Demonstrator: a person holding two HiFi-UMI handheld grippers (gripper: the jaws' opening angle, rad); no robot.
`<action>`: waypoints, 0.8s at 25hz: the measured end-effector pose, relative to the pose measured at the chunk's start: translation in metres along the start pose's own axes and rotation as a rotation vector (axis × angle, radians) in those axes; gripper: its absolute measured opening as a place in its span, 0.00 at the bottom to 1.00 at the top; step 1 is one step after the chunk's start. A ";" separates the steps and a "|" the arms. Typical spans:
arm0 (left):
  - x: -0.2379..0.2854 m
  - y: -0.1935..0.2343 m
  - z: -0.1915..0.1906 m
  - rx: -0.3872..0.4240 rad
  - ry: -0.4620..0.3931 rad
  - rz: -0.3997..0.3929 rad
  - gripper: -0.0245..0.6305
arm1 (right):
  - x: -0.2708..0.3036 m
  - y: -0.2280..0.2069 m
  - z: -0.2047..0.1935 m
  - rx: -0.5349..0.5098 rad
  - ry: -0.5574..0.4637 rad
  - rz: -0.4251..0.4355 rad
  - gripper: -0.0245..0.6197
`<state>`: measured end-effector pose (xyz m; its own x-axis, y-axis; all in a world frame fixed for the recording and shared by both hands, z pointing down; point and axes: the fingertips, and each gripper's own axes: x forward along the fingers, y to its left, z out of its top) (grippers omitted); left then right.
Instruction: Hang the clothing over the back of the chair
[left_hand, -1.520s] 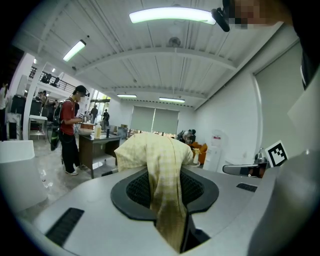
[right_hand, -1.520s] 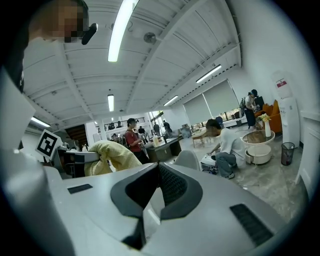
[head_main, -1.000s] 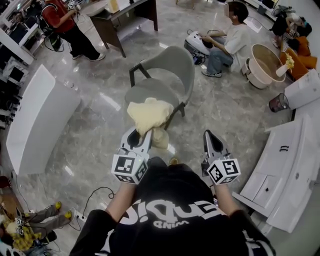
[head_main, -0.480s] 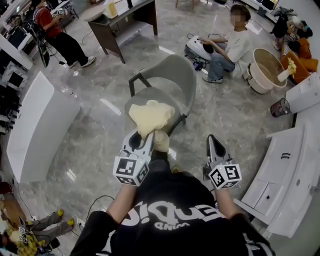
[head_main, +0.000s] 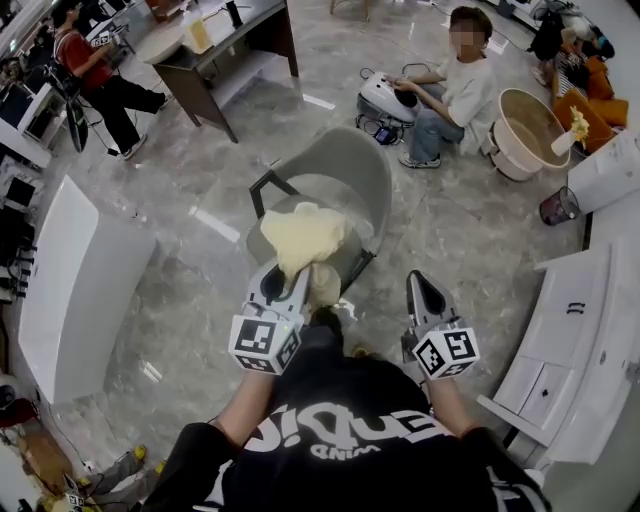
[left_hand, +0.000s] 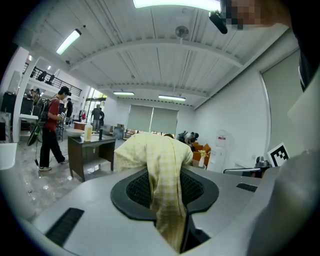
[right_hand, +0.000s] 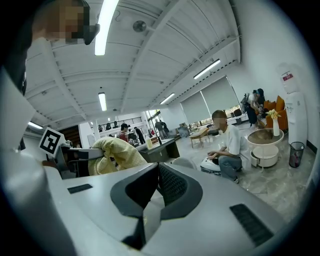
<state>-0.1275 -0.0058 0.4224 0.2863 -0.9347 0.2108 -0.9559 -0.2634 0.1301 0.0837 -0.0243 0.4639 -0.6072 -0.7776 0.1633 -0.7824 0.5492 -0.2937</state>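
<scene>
1. Head view: set high on the person's head, looking steeply down past the left claw (head_main: 285, 282) and the right claw (head_main: 420, 280) at the chair (head_main: 350, 165) and the floor (head_main: 460, 230) just ahead.
2. Left claw view: riding on the left claw, looking almost level along its jaws, very near the yellow clothing (left_hand: 160, 160), with the dark tabletop (left_hand: 92, 142) far behind.
3. Right claw view: riding on the right claw, looking almost level, toward a sitting person (right_hand: 230, 142) well away.
4. Shared by all three: the yellow clothing and the dark tabletop.
5. Shared by head view and right claw view: the sitting person.
6. Right claw's marker cube (left_hand: 279, 154) at the right edge of the left claw view; left claw's marker cube (right_hand: 50, 141) at the left edge of the right claw view.
</scene>
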 end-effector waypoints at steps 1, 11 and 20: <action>0.007 0.005 0.003 0.004 0.000 -0.010 0.22 | 0.007 -0.001 0.002 0.001 -0.003 -0.007 0.06; 0.074 0.043 0.032 0.038 0.010 -0.146 0.22 | 0.068 -0.008 0.030 0.009 -0.047 -0.102 0.06; 0.121 0.057 0.049 0.040 0.013 -0.205 0.22 | 0.097 -0.027 0.051 0.014 -0.063 -0.170 0.06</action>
<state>-0.1503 -0.1453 0.4075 0.4757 -0.8575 0.1961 -0.8793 -0.4573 0.1332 0.0528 -0.1302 0.4395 -0.4558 -0.8769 0.1524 -0.8708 0.4039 -0.2803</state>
